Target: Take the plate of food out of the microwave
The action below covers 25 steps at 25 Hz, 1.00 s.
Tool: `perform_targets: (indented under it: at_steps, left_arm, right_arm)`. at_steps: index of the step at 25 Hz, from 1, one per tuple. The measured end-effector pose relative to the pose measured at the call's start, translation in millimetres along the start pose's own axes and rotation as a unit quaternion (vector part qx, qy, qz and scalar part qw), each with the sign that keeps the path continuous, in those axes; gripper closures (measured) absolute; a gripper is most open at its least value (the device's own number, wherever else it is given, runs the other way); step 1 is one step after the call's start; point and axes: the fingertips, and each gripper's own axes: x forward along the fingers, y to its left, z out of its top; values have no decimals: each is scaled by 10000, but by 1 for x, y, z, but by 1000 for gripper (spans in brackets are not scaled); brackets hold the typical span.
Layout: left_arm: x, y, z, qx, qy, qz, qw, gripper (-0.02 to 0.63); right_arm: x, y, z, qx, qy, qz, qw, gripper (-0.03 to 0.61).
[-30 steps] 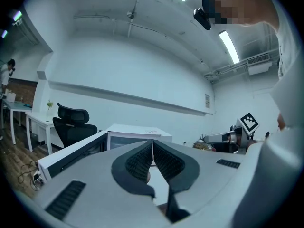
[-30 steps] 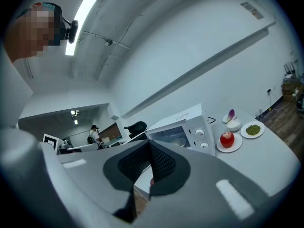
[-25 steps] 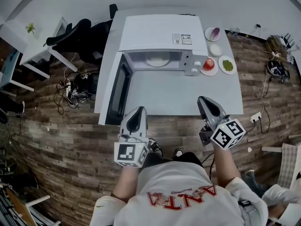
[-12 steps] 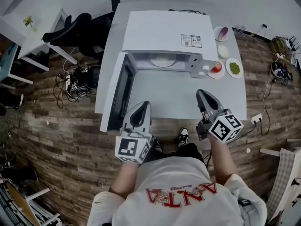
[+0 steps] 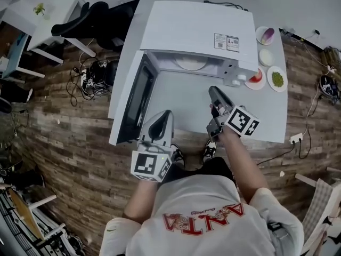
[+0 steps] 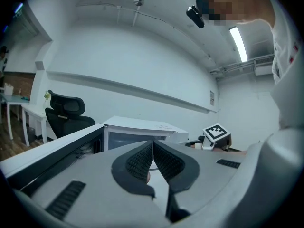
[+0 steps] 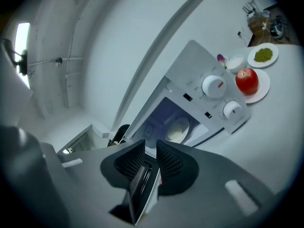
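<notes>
Forward since a second ago, the right gripper (image 5: 213, 93) has swung from the table's (image 5: 181, 108) near edge to over it, rolling as it came. Its jaws have just been opening: a narrow gap, with nothing between them. Nearest the person, the left gripper (image 5: 164, 114) hangs at the table's edge beside the open door (image 5: 136, 97), jaws pressed together, empty. Beyond both, the plate of food (image 5: 191, 64) sits inside the microwave (image 5: 192, 31). At its right stand 4 small dishes (image 5: 277, 79).
</notes>
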Motion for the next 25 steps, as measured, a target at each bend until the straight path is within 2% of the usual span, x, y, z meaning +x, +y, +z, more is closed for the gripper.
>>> perform_targets:
  at_steps: [4,8,16,25]
  left_arm:
    - [2,4,-6,77,67,14,9999,601]
    - [4,14,-9,41,104,50,9999,601]
    - [12,27,-17,74,197,-44,9998,601]
    - [19,35,-24,69,344,-175,9992,601]
  right_arm:
    - [31,-25,-13,714,-133,-203,9971,520]
    - [62,-55,-25,1201,-315,-496,9910,520]
    - [111,-104,-36,2366,-766,-761,9656,522]
    - [140,-121,-39,2855,-959,-829,9499,522]
